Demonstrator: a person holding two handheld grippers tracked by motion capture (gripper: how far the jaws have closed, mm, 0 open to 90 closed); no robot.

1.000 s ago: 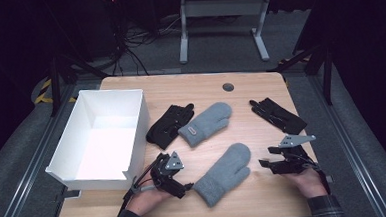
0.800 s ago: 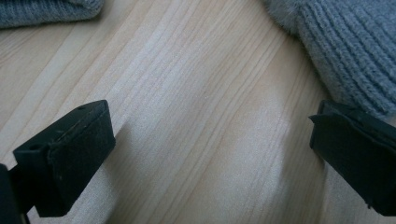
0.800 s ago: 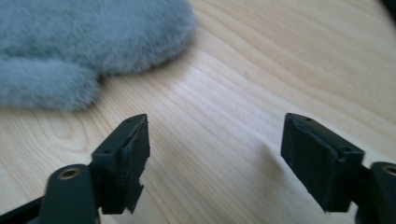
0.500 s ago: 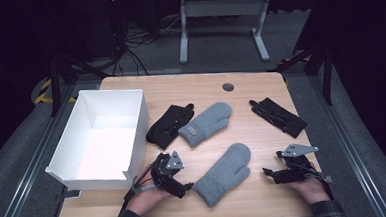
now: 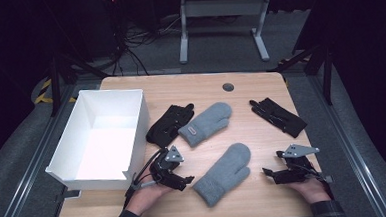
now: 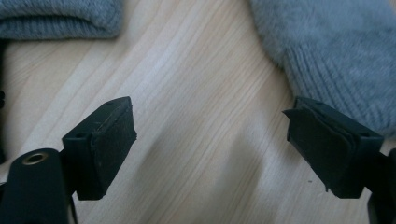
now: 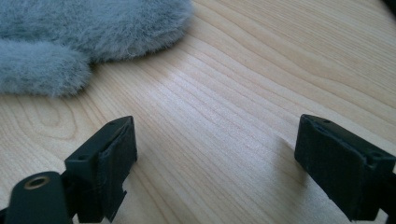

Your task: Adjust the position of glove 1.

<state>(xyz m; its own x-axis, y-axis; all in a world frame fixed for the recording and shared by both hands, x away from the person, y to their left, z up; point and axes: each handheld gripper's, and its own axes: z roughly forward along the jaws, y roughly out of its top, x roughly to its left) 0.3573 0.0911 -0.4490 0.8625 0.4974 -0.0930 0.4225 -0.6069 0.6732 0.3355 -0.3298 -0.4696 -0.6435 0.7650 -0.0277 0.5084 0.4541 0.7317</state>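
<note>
At the left of the table stands a white box, open at the top; its walls and floor are bare, with nothing lying inside. Its near right corner sits just beside the left gripper.

That left gripper rests low on the wood at the near edge, held by a hand coming up from the bottom. Its jaws stand wide apart, released, with only bare wood between them. In the left gripper view the right jaw sits just beside the cuff of the near mitten, whether touching or not is hard to say, and the cuff of the far mitten shows at the top left.

A black glove lies just right of the box, its fingers pointing away; the far mitten overlaps its right edge. The near mitten lies diagonally between the two grippers, cuff toward the left gripper, thumb toward the right.

A second black glove lies at the far right, apart from the rest.

The right gripper rests on the wood near the right edge, also released, jaws wide over bare table. In the right gripper view the near mitten's furry tip lies ahead and to the left, clear of both jaws.
</note>
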